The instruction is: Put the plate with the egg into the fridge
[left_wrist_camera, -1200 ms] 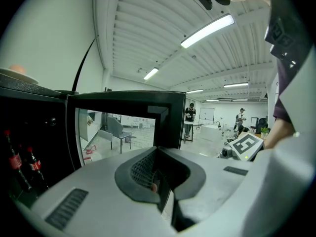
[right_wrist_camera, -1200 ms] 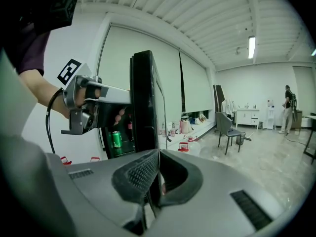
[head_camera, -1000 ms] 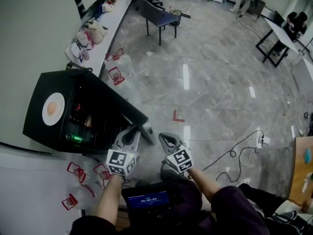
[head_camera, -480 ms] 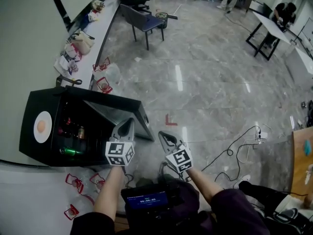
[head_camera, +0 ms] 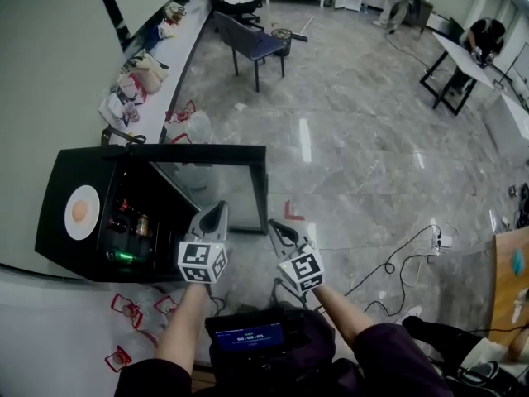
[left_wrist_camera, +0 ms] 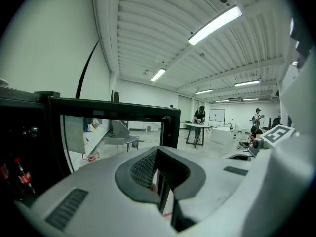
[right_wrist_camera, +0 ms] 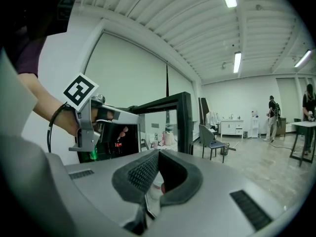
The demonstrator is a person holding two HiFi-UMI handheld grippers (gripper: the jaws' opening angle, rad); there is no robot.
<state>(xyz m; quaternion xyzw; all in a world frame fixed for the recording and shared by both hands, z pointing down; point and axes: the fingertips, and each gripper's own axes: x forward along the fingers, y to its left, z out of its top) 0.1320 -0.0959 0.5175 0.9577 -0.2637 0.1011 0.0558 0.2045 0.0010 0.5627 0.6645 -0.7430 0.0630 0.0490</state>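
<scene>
A round white plate [head_camera: 86,195] carrying 1 fried egg [head_camera: 79,212] is seen at the far left, resting flat on the top of a low black fridge [head_camera: 70,164]. The plate is outside the fridge, not on its shelves. Dark bottles [head_camera: 132,222] and a green can [head_camera: 122,256] are stored inside the fridge. Its black-framed glass door [head_camera: 219,180] is swung wide open toward the room.

Just right of the open fridge, the left gripper [head_camera: 216,211] is held near the lower edge of the door; whether it touches the door cannot be told. In the left gripper view its fingers [left_wrist_camera: 143,169] are pressed together with nothing between them, and the door frame is seen straight ahead. A black-and-white marker cube [head_camera: 202,263] is carried behind them.

The right gripper [head_camera: 275,228] is held beside the left one, apart from the door and over the grey marble floor [head_camera: 364,139]. Its fingers [right_wrist_camera: 143,174] are also closed on each other, with nothing held. A red corner mark [head_camera: 292,214] lies on the floor just beyond it.

Farther off, a dark blue chair [head_camera: 252,44] stands near a long white counter [head_camera: 178,44] along the wall. At the right, a black cable [head_camera: 397,267] trails across the floor.
</scene>
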